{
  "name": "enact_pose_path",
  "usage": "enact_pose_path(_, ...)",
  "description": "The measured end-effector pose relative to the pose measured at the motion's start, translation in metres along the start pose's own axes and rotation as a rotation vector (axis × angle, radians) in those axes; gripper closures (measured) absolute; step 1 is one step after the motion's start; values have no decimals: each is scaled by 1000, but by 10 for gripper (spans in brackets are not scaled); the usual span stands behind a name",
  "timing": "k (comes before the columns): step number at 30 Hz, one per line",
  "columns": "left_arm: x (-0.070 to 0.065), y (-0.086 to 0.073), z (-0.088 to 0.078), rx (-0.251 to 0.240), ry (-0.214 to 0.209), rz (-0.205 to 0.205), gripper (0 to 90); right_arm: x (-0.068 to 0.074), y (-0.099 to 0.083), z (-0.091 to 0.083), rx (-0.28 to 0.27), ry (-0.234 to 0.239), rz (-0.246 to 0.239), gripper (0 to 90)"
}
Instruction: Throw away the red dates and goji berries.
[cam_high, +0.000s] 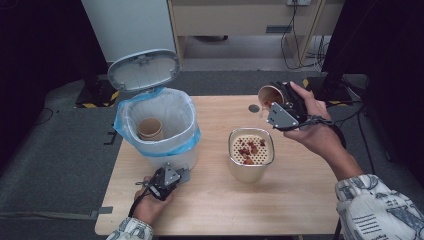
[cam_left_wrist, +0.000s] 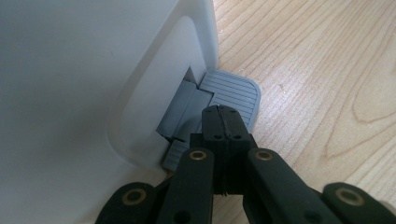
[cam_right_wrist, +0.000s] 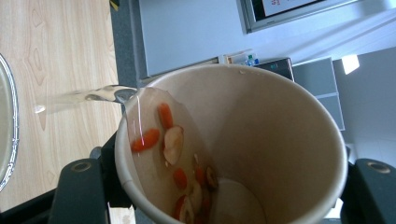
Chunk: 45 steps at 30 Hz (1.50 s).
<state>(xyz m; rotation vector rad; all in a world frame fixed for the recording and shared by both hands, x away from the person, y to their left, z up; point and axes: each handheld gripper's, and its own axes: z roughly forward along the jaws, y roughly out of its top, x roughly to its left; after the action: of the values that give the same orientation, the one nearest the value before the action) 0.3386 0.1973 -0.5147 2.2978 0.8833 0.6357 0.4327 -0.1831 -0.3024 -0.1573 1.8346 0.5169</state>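
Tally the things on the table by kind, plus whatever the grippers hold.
Pedal bins: 1
Strainer containers: 1
Paper cups: 2, one inside the bin, one tipped in the right gripper
Total: 4

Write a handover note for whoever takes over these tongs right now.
Left tongs: shut, tips pressing the grey ribbed pedal of the white pedal bin; the grey lid stands open.
Right tongs: shut on the tilted brown paper cup, held above the table beside the cream strainer-topped container.
Done: red fruit bits lie on the strainer; liquid is pouring from the cup, with berries and slices inside it. Another brown paper cup sits in the blue-lined bin.
Left: finish draining, then probably drop the cup in the bin and release the pedal.
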Motion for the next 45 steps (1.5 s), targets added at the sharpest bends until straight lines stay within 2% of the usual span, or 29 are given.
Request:
enact_pose_path(11, 0, 0, 0, 0, 0, 0, 899, -1, 1, -1, 7, 2, -25, 298)
enact_pose_path(29, 0, 0, 0, 1, 0, 1, 899, -4, 11, -1, 32, -9, -135, 298)
enact_pose_path(45, 0, 0, 0, 1, 0, 1, 899, -3, 15, -1, 34, -10, -163, 298)
